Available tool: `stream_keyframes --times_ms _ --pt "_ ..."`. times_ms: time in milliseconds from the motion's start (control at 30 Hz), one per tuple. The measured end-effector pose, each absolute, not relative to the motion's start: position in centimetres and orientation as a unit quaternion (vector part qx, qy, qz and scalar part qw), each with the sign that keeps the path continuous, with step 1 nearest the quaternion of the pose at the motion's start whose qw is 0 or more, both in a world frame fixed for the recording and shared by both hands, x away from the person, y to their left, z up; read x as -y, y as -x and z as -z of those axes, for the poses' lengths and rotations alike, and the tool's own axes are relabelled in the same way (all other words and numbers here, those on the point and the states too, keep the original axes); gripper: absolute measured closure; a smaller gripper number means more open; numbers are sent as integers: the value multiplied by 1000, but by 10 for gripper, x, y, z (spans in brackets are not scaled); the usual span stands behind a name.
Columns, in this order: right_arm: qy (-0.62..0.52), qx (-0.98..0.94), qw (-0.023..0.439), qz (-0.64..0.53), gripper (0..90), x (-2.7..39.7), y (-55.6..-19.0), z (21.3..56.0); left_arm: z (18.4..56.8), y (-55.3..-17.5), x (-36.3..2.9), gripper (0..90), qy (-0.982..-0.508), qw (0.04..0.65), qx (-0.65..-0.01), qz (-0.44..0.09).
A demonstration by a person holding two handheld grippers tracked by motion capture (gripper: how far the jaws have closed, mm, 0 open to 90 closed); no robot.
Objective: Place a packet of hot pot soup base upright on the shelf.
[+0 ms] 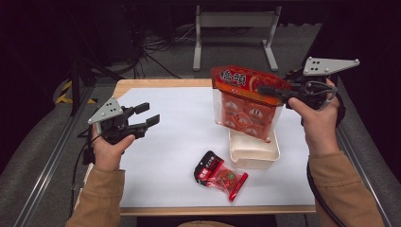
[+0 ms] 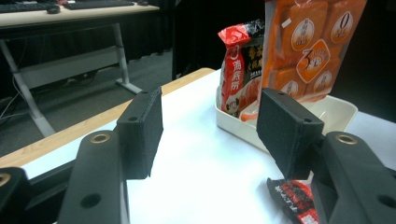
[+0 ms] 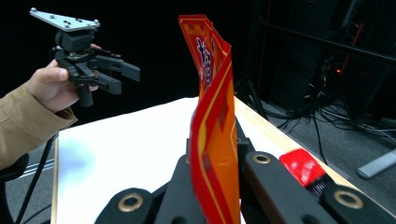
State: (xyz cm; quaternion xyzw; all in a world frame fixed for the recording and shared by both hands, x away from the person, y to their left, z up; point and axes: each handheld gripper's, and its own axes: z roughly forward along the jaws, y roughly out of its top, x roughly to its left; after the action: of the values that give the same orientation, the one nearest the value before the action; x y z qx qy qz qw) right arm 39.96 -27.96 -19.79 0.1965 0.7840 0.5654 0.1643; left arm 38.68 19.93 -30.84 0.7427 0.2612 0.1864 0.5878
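The right hand-held gripper [image 1: 267,90] is clamped on the top edge of a large orange snack bag [image 1: 246,101], hanging over the white tray [image 1: 253,152] at the tabletop's [image 1: 165,142] right. The left hand-held gripper [image 1: 144,116], jaws apart and empty, hovers over bare tabletop at the left. A small red packet [image 1: 220,175] lies near the front edge.

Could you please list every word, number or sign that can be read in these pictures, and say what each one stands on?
"0": in a round badge on the orange bag, in the left gripper view.
"3": in the diamond badge on the same bag; the small characters beside it are blurred.
Large Chinese characters on the bag's red header: too blurred to read surely.
Chinese characters on the red packet in the tray: likewise unclear.
Print on the small packet: too small.
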Motion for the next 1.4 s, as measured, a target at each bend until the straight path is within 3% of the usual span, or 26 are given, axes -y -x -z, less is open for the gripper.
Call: stream_keyframes --times_ms 1400 --pt "-315 -738 203 -561 900 309 -402 248 317 -392 -204 408 -755 572 -266 -180"
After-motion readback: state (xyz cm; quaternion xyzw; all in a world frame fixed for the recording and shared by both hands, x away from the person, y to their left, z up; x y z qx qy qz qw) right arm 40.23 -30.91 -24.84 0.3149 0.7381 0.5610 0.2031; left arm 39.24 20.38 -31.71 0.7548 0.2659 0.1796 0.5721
